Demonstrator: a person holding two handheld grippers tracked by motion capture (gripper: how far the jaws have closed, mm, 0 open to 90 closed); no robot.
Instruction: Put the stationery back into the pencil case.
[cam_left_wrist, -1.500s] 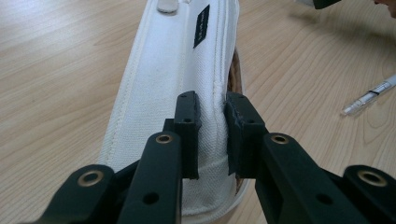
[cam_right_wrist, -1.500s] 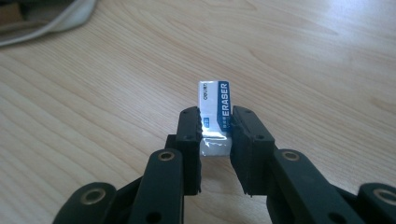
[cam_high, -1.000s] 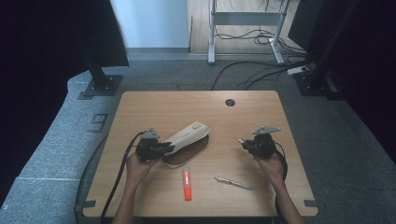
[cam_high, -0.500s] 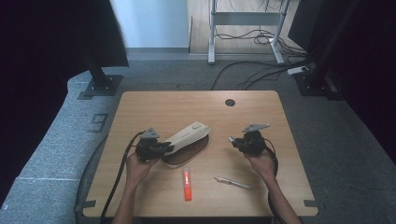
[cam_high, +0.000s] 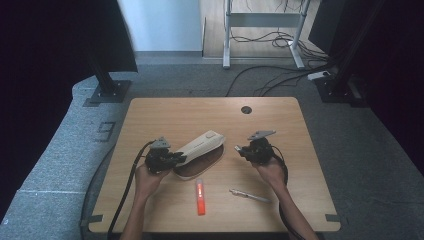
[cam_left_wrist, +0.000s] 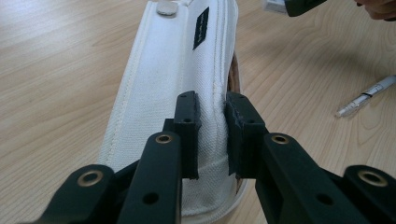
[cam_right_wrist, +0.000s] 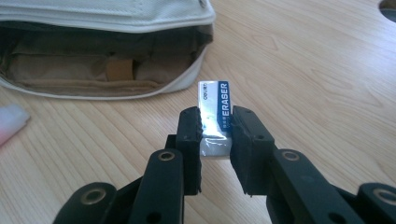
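A white fabric pencil case (cam_high: 200, 146) lies open at the table's middle, its brown inside (cam_right_wrist: 93, 70) facing my right gripper. My left gripper (cam_high: 172, 159) is shut on the edge of the case's white lid (cam_left_wrist: 187, 70) and holds it raised. My right gripper (cam_high: 244, 150) hovers just right of the case's opening. It is shut on a small white and blue eraser (cam_right_wrist: 215, 109), which stands upright between the jaws. The eraser (cam_left_wrist: 274, 4) also peeks in at the top of the left gripper view.
An orange marker (cam_high: 200, 191) lies in front of the case, and a silver pen (cam_high: 250, 195) lies to its right near the front edge. A round cable hole (cam_high: 246, 109) sits at the back of the wooden table (cam_high: 160, 120). Both forearms come in from the front.
My right gripper has carried the eraser leftward, closer to the case's opening. The left gripper and the raised lid have stayed where they were.
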